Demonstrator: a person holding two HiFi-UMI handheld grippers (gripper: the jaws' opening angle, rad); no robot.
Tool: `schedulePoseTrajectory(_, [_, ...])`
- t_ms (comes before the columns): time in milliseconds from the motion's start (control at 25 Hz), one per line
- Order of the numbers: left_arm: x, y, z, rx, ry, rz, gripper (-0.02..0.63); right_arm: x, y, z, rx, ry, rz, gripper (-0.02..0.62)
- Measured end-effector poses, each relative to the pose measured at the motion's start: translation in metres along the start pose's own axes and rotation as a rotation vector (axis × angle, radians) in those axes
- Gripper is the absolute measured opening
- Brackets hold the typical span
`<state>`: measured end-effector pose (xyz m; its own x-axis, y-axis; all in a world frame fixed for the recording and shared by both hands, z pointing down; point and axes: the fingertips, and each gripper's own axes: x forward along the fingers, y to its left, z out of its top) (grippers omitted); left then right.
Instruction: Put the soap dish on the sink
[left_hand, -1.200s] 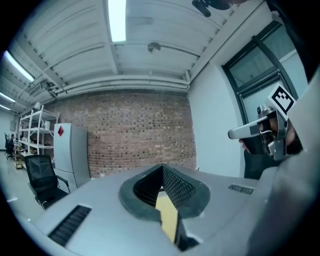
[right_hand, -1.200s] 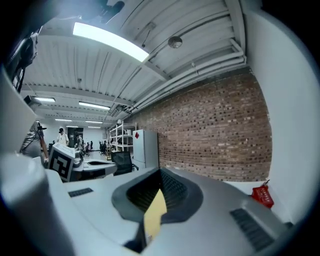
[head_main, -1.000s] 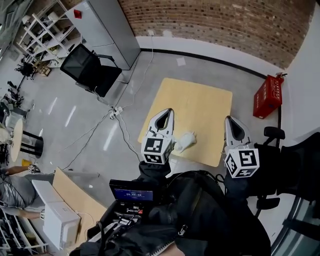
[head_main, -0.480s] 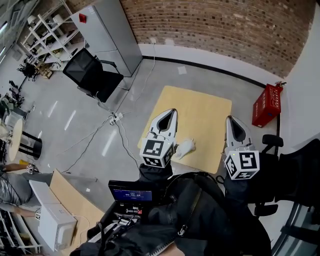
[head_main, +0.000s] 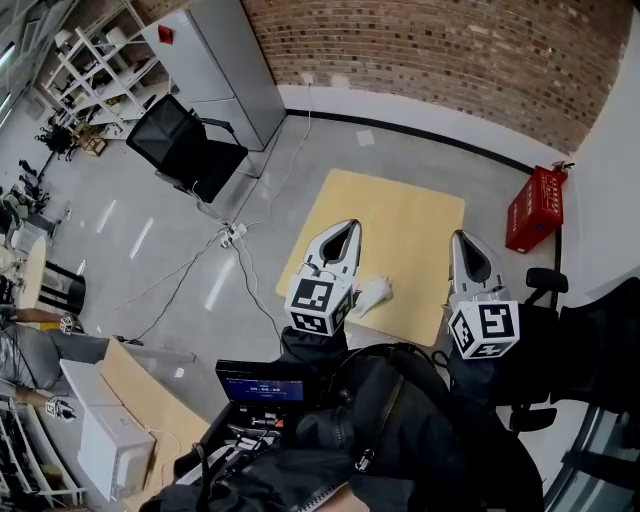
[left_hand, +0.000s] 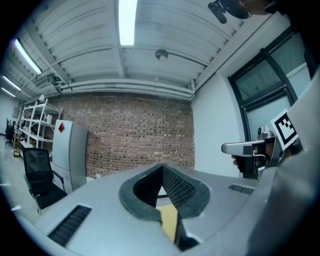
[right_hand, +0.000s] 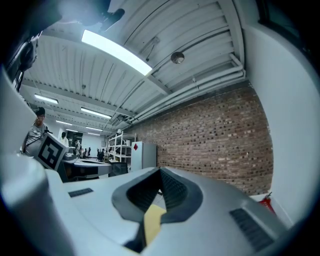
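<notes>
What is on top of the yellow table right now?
One small white object, likely the soap dish, lies near the table's front edge, beside the left gripper. It and the right gripper cover parts of that edge, so anything under them is hidden.

A brick wall (head_main: 450, 50) backs the grey floor (head_main: 150, 230); a black chair (head_main: 180, 140) stands far left beside a grey cabinet (head_main: 220, 60).

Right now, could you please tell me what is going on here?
A person holds a gripper in each hand, both level above a tan table. The left gripper and right gripper are shut and empty. A small white object, likely the soap dish, lies untouched on the table. Nothing has been picked up yet.
</notes>
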<state>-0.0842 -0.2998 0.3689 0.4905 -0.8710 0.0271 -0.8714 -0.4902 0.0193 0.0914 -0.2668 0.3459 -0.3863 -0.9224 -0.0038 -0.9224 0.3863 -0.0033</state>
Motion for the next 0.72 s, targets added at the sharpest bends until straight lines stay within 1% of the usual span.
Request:
schedulePoseTrajectory(200, [0.001, 0.001, -0.006, -0.013, 0.008, -0.001, 0.003, -0.001, 0.001, -0.002, 0.005, -0.001, 0.0, 0.006])
schedulePoseTrajectory(720, [0.005, -0.005, -0.015, -0.017, 0.029, -0.01, 0.003, -0.003, -0.004, -0.008, 0.011, 0.007, -0.007, 0.006])
